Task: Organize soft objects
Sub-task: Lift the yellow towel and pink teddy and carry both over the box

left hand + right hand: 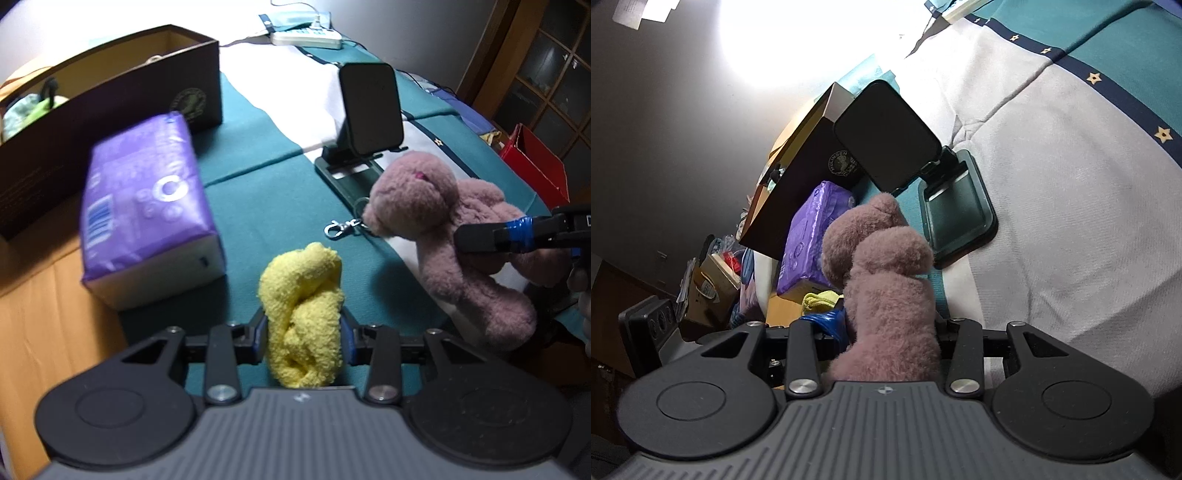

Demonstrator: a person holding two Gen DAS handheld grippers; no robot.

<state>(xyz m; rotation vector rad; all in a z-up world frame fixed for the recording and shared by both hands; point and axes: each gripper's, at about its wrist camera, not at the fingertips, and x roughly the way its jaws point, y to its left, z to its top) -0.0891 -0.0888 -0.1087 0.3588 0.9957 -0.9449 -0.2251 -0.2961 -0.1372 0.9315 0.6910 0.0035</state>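
Your left claw (303,332) clamps the yellow towel (303,314) just right of the purple pack (147,218) — your right claw (892,332) grips the pink bear (882,284), right of the towel.

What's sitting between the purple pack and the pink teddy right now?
In the left wrist view, the yellow towel, gripped by the left gripper, sits between the purple pack and the pink teddy. Farther back, only teal cloth.
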